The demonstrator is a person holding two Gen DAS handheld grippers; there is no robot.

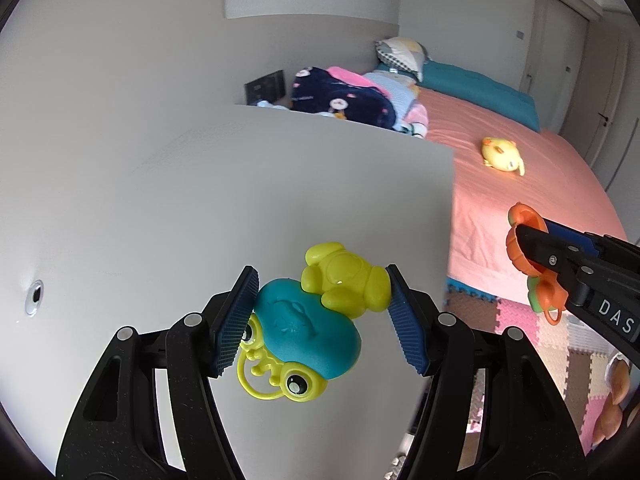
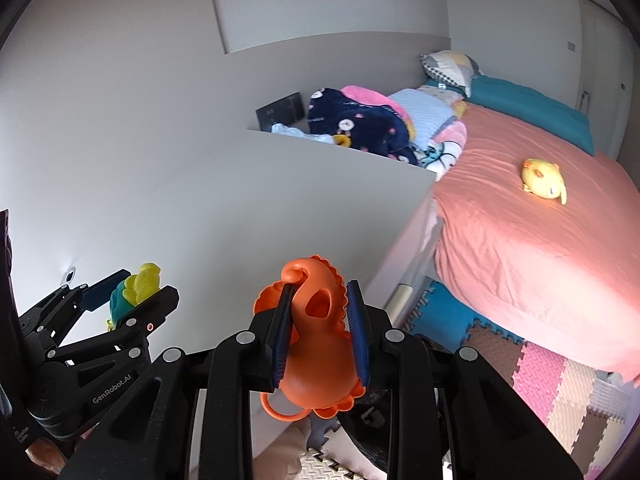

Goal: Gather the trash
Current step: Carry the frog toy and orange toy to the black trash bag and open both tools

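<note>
Both grippers' fingers were clamped: the left gripper (image 1: pixel 322 312) on a yellow-and-teal toy (image 1: pixel 312 328), the right gripper (image 2: pixel 318 334) on an orange toy (image 2: pixel 316 360), above the white counter (image 1: pixel 160 200).

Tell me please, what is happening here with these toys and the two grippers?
A person is tidying a bedroom with two hand-held grippers. The left gripper is closed on a blue and yellow toy, held above a white surface. The right gripper is clamped on an orange toy. A yellow plush toy lies on the bed, not picked up yet. No bin or container is visible.
</note>
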